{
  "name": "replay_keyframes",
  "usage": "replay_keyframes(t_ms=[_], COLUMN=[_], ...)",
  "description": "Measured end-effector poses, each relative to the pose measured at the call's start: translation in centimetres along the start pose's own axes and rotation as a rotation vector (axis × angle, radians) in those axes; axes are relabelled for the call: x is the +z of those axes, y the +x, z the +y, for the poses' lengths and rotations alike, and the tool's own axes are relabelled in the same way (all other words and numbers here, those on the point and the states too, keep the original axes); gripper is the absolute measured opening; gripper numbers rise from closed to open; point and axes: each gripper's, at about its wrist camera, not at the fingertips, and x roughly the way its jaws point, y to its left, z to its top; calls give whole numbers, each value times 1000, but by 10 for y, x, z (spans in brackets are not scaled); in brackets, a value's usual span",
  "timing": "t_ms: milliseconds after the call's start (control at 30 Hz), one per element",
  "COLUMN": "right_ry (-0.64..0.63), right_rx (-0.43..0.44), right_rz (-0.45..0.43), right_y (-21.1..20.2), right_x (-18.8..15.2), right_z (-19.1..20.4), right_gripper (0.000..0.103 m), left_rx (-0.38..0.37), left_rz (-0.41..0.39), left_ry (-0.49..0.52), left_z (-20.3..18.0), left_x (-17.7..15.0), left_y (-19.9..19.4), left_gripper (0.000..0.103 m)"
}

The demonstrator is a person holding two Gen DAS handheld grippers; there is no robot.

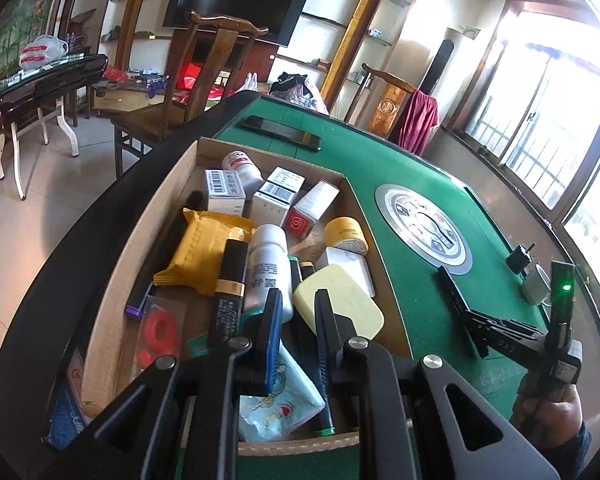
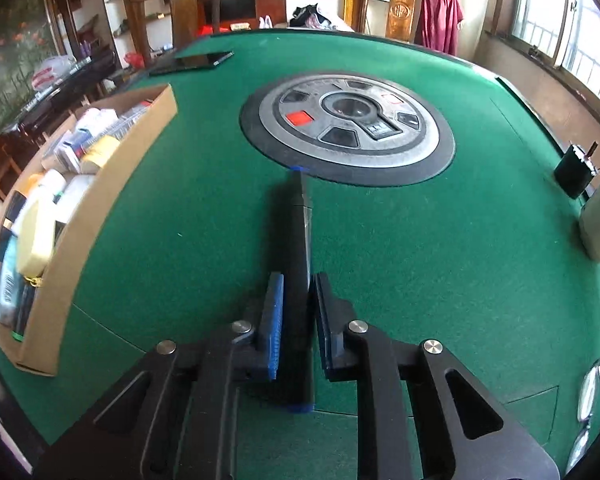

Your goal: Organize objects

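R gripper [image 2: 298, 312] clamped on black marker [image 2: 300, 248] over green table [image 2: 420, 260]; L gripper [image 1: 298, 312] closed, empty

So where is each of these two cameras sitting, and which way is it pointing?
Left wrist: mounted on the left gripper, looking down along its fingers into the brown cardboard box of small items; the right gripper and the hand holding it show at the right.
Right wrist: mounted on the right gripper, looking across the green felt table; its jaws are closed on a black marker pen with blue ends.
Shared: the box, the table, its round grey centre panel and the flat black phone.
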Motion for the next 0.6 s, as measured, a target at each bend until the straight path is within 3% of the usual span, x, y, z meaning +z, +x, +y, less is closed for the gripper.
replay_keyframes(t_ms=[133,233,300,433,600], right_ry=[62,104,82,23,-93], right_rx=[100,264,299,452,511], right_rz=[-36,-81,-98,-136,-89], right_y=[-9,-25,-34,-54,-45], right_x=[-1,4,8,15,11], right_z=[-8,-1,14,58,123], right_gripper=[14,14,14,14,14], left_rx=[6,15,18,25,29], left_rz=[-4,-8,-12,-9,-9], left_ry=[-19,-30,-38,-40,-34], left_z=[6,10,12,14,14], left_x=[2,2,3,3,2], left_y=[0,-1,-2,-2,-2], left_gripper=[15,15,15,16,16])
